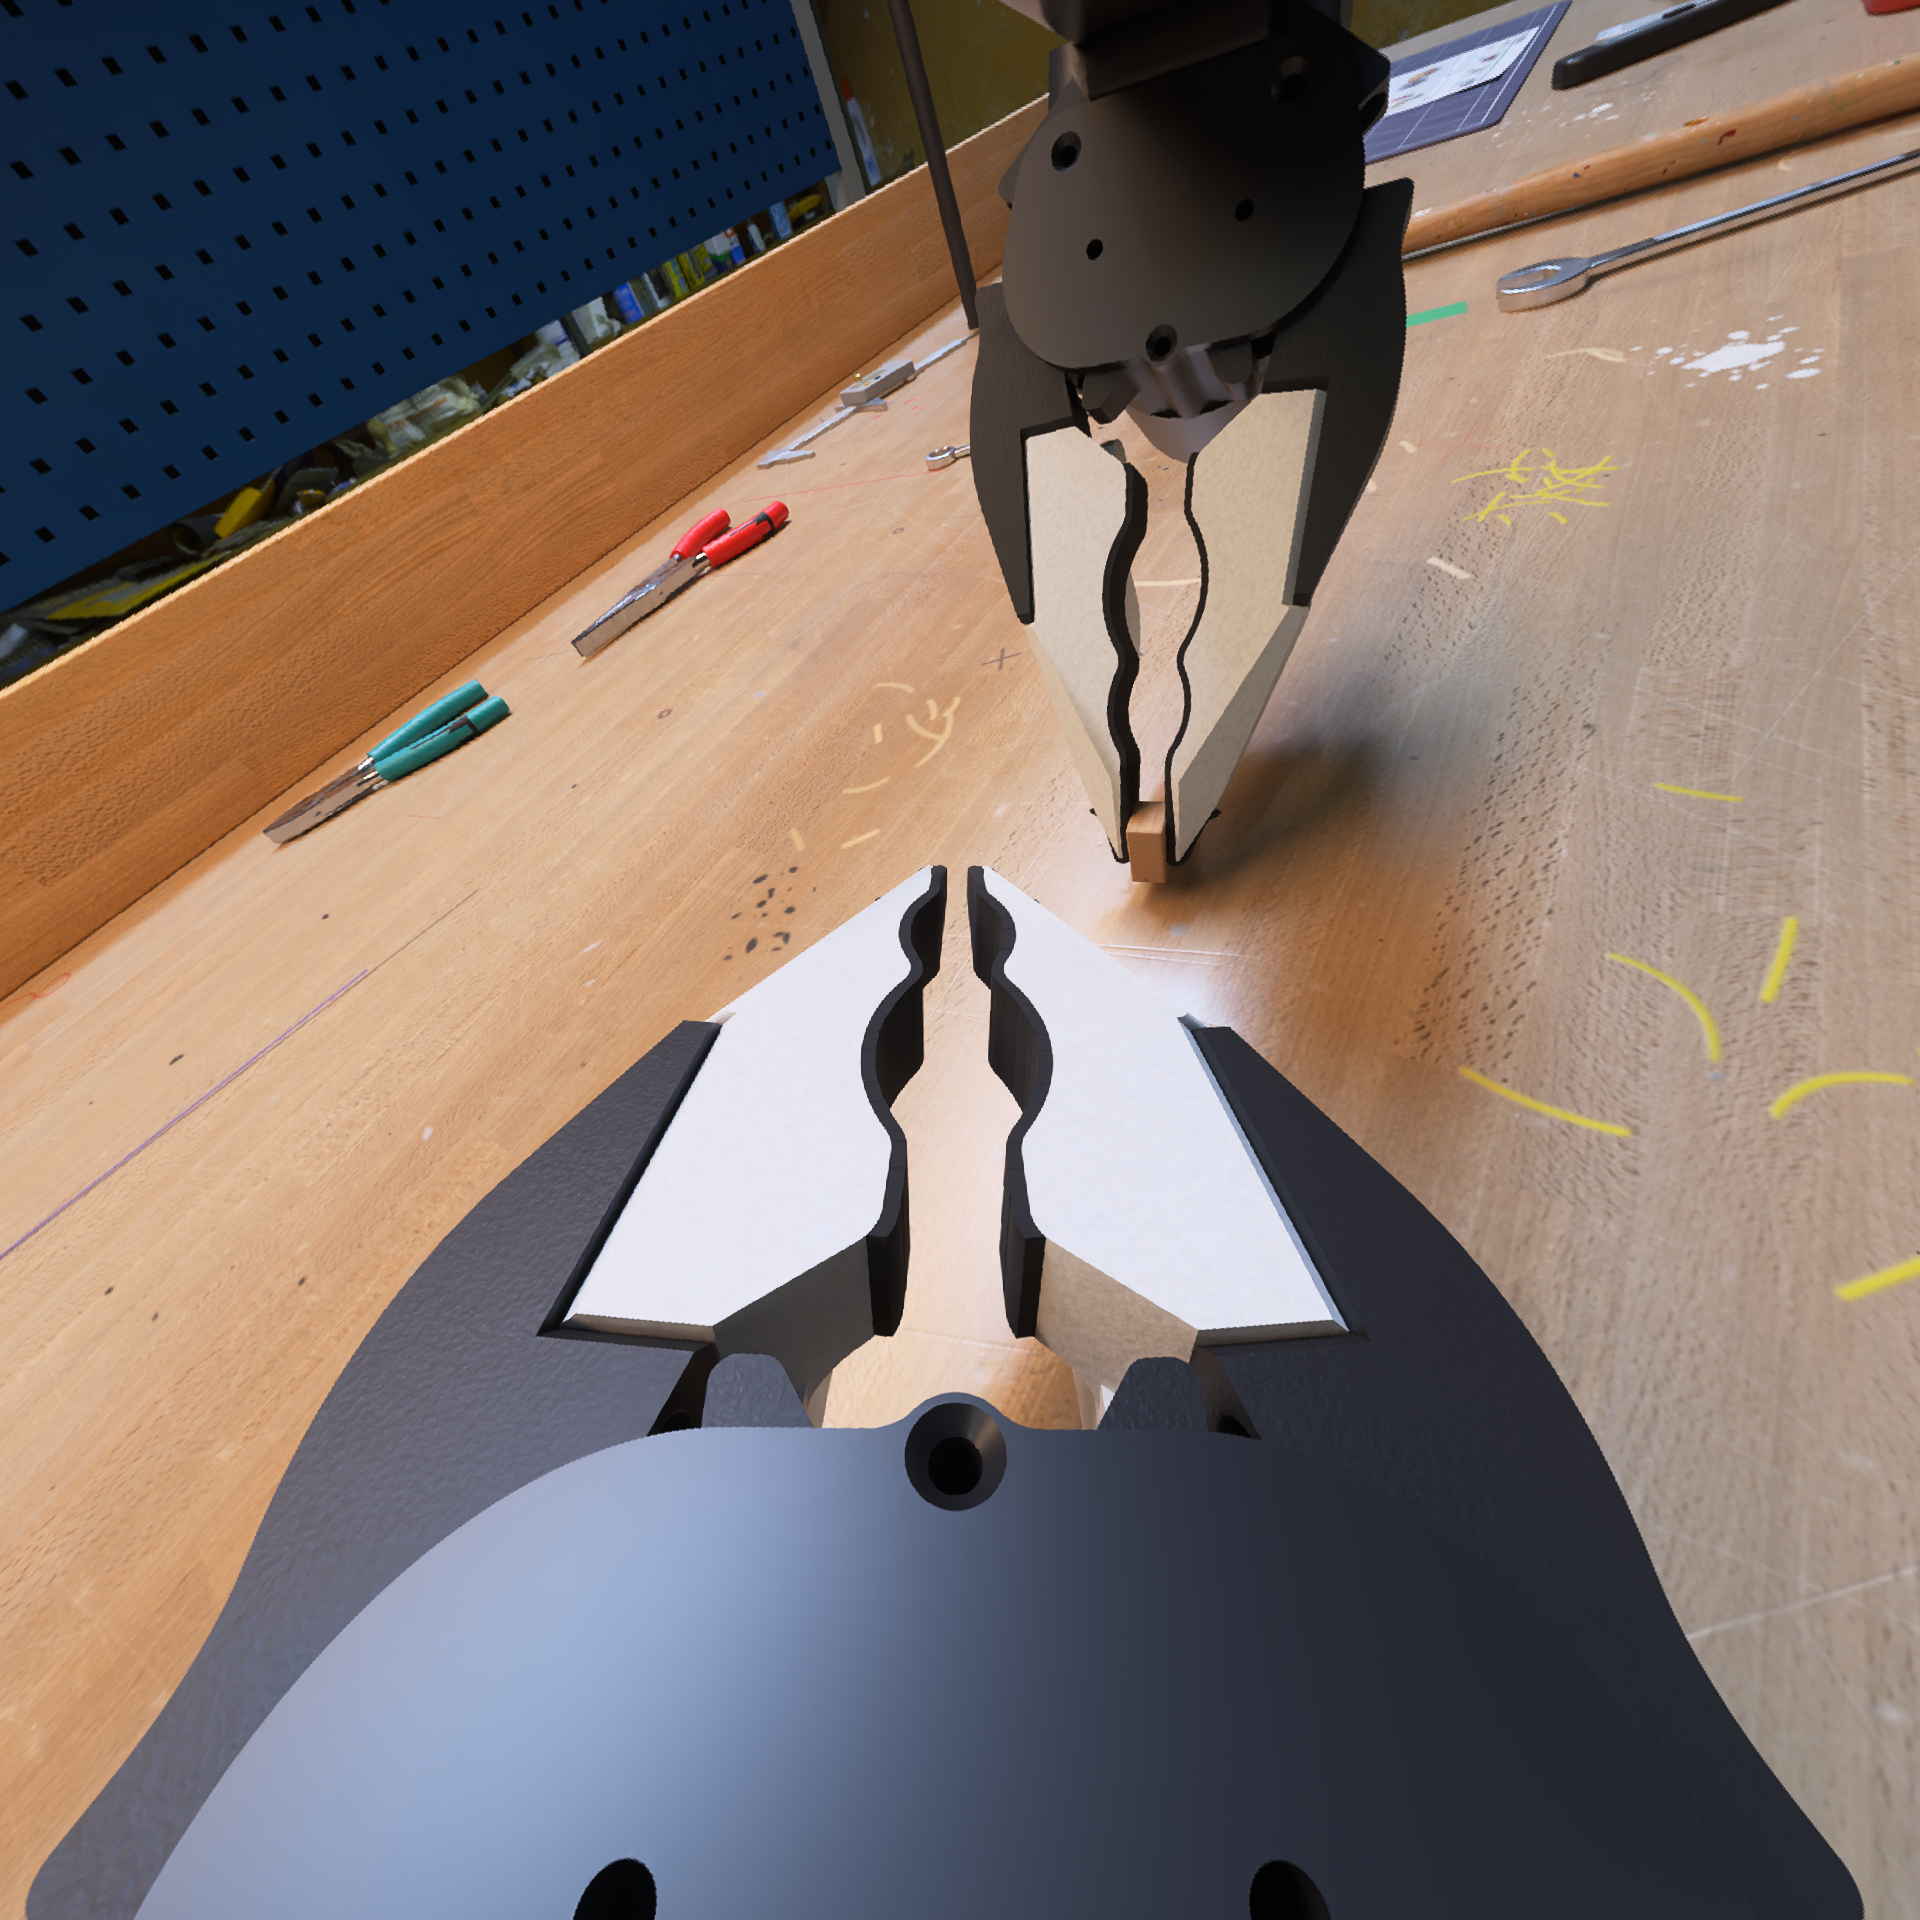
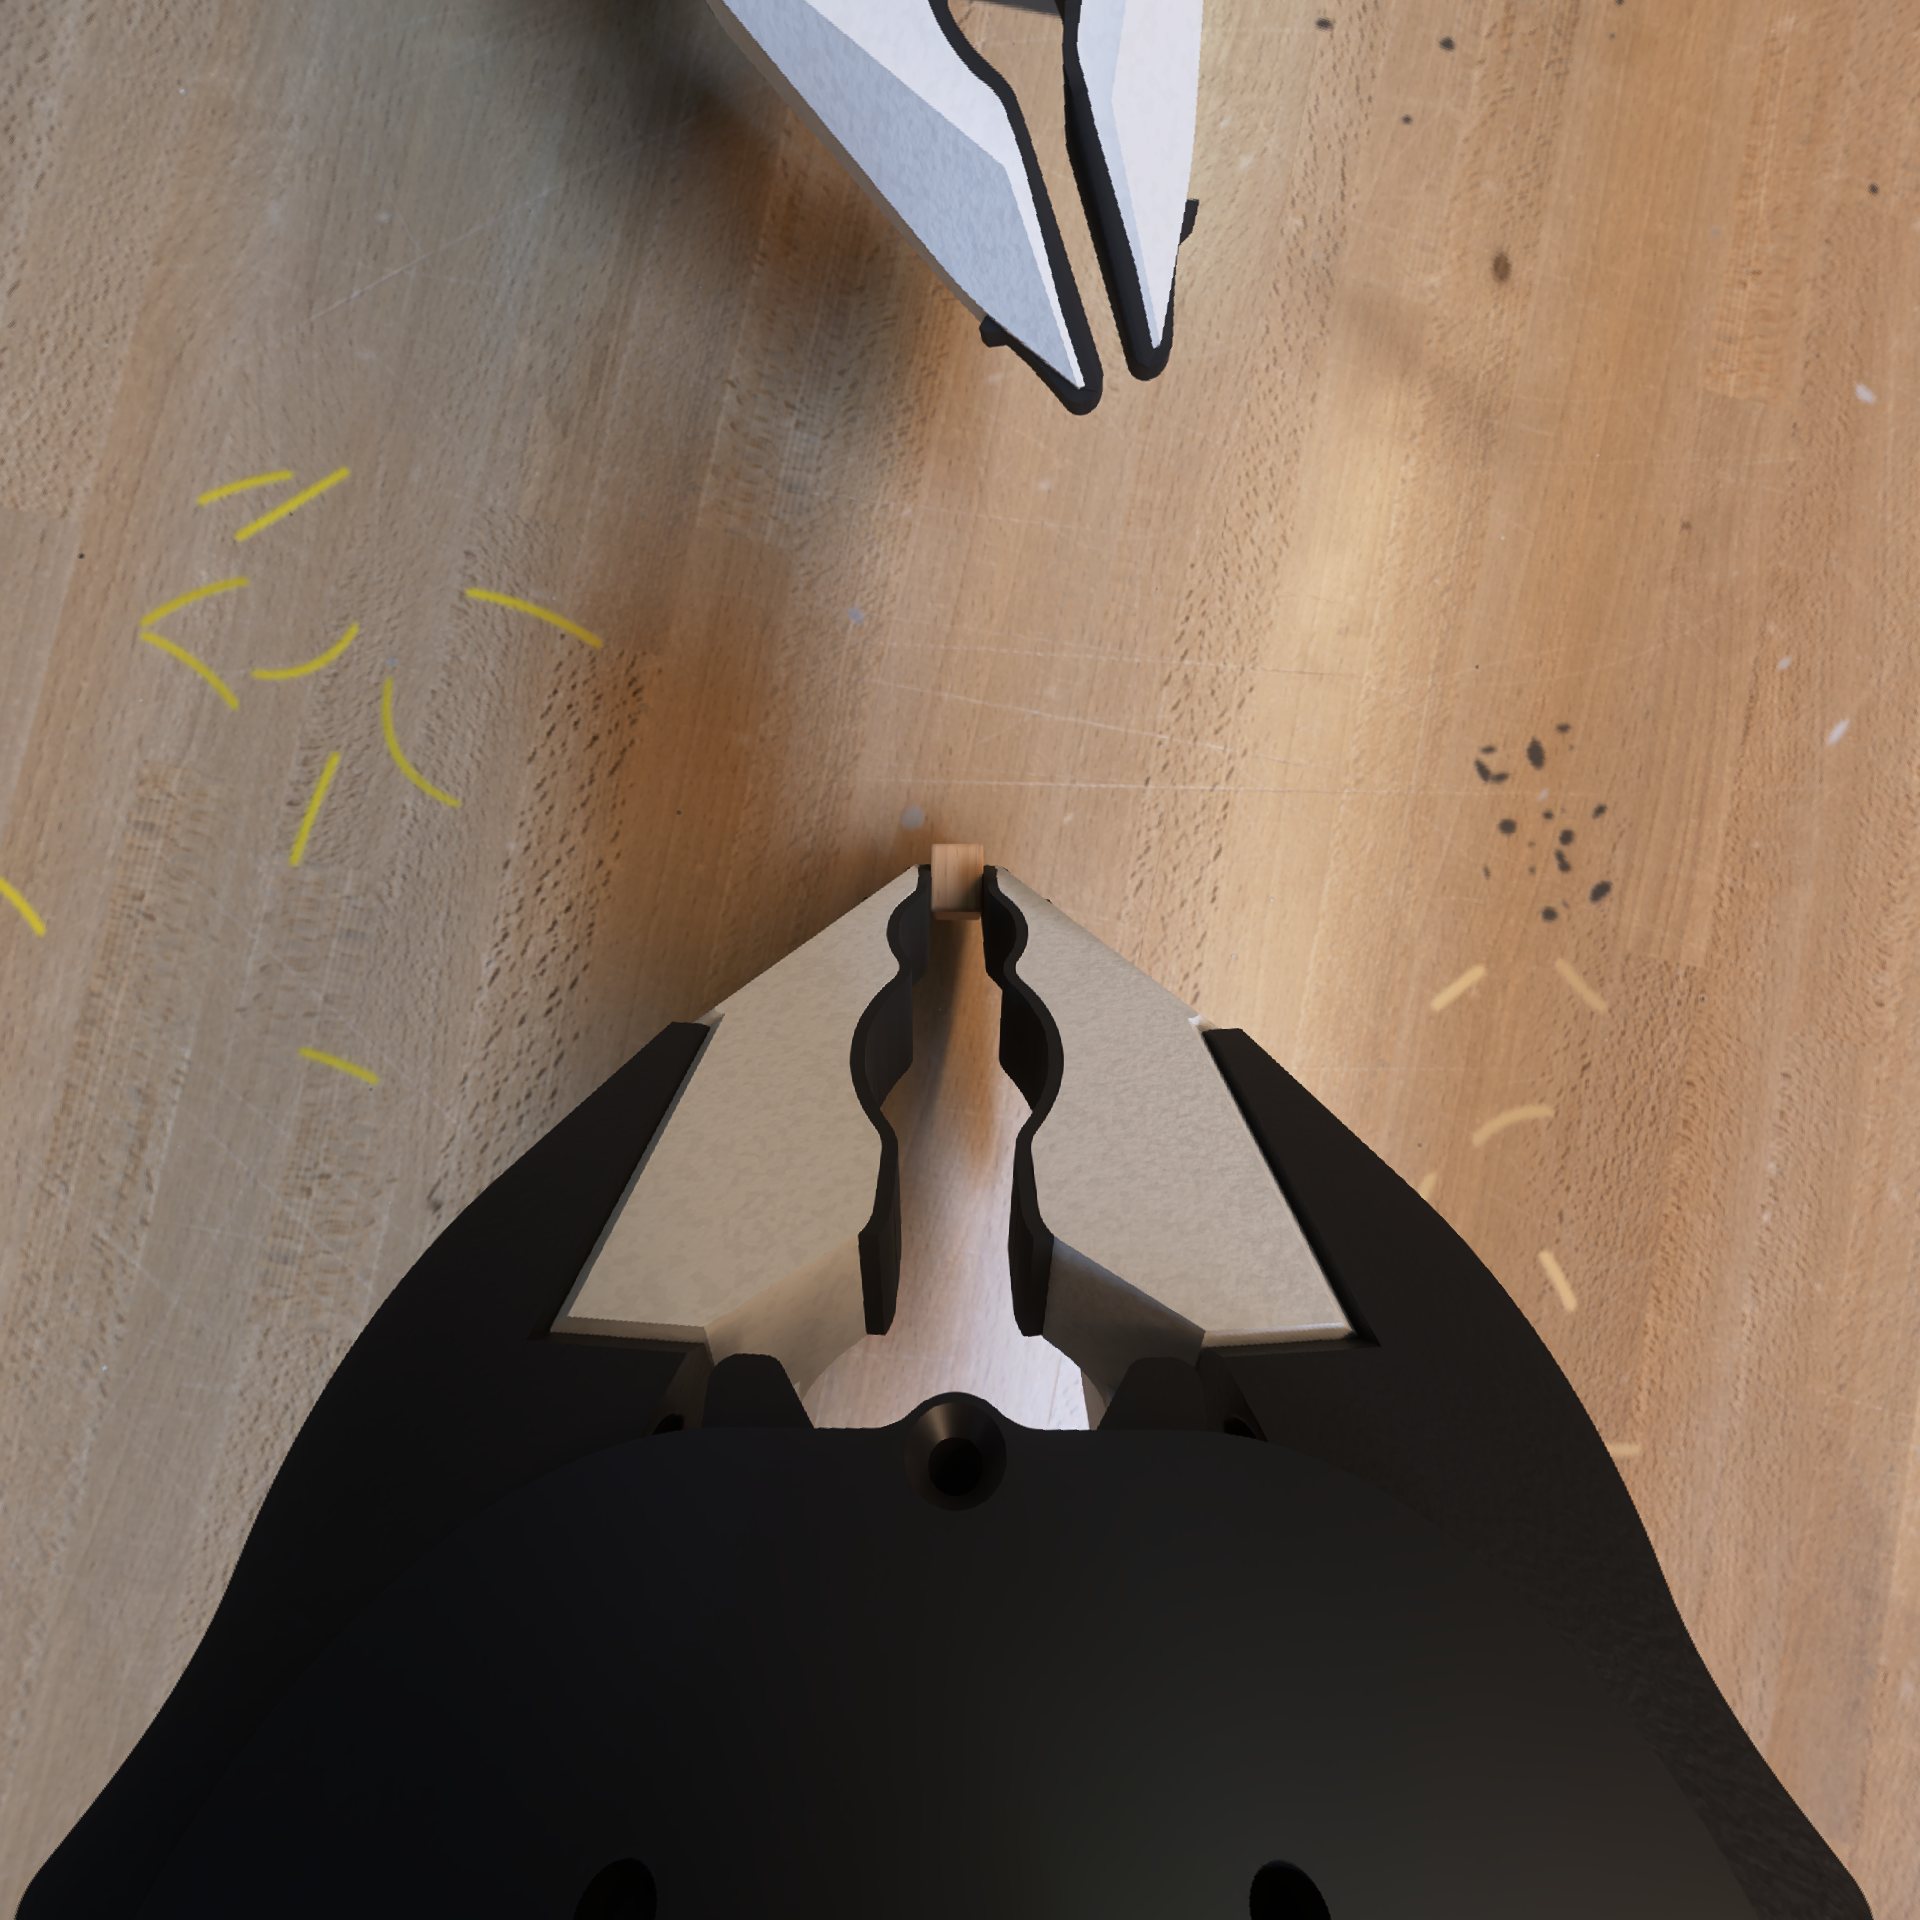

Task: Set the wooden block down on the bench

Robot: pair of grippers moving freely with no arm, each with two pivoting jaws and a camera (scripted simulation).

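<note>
A small light wooden block [image 1: 1148, 857] is pinched between the tips of my right gripper [image 1: 1148, 831], which points steeply down at the wooden bench [image 1: 623, 1039]. The block's lower end is at the bench top; I cannot tell whether it touches. In the right wrist view the block [image 2: 956, 881] sits between the right gripper's tips [image 2: 956, 896]. My left gripper [image 1: 957, 883] is shut and empty, low over the bench, its tips a short way in front of the block. It also shows at the top of the right wrist view [image 2: 1114, 379].
Red-handled chisels [image 1: 717, 545] and teal-handled chisels [image 1: 416, 738] lie to the left by the wooden back board [image 1: 416, 540]. A wrench [image 1: 1558, 281], a wooden rod [image 1: 1662, 145] and a caliper [image 1: 862, 400] lie farther back. A blue pegboard [image 1: 364, 208] stands behind.
</note>
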